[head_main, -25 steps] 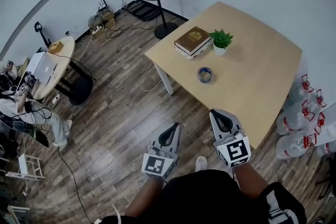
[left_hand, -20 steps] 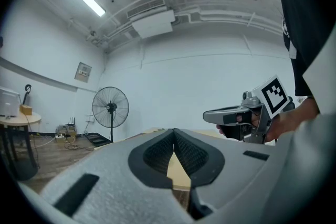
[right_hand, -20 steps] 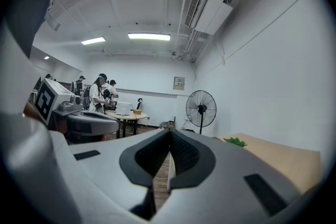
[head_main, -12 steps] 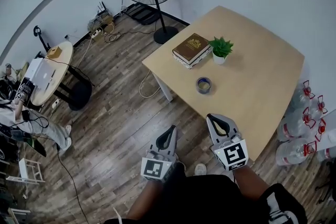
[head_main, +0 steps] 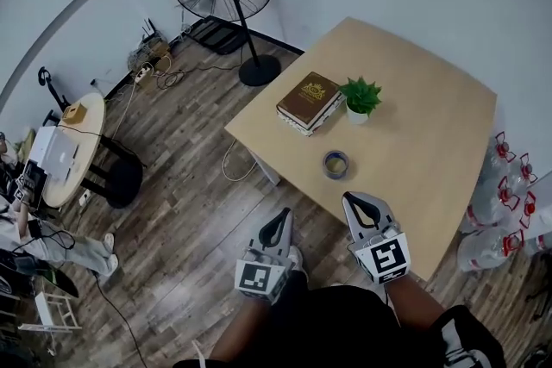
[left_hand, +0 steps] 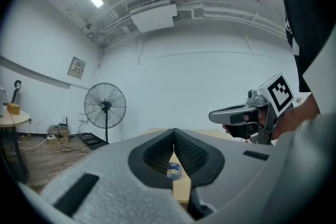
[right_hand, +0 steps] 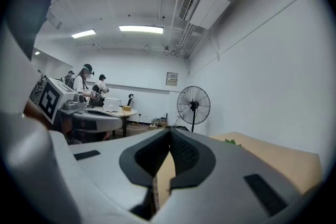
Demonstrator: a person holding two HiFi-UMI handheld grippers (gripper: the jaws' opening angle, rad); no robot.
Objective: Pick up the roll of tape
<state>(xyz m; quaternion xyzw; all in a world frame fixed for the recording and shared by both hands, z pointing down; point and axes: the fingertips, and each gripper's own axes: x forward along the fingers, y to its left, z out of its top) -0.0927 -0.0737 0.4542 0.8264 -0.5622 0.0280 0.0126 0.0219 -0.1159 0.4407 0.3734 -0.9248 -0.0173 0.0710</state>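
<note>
Two closed, empty: left gripper (head_main: 281, 218), right gripper (head_main: 356, 202); tape roll (head_main: 335, 163) on table (head_main: 431, 125) ahead, untouched.

Water jugs (head_main: 507, 204) half off the right edge

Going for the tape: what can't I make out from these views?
- Blue-rimmed roll of tape: too small in the head view to tell how much is left. In the left gripper view only a sliver shows behind the shut left gripper.
- Right gripper view: tape not visible. The shut right gripper covers the near light wooden table.
- Brown hardcover book: gold title too small, head view.
- Clear water bottles: cut off by the right edge, head view.
</note>
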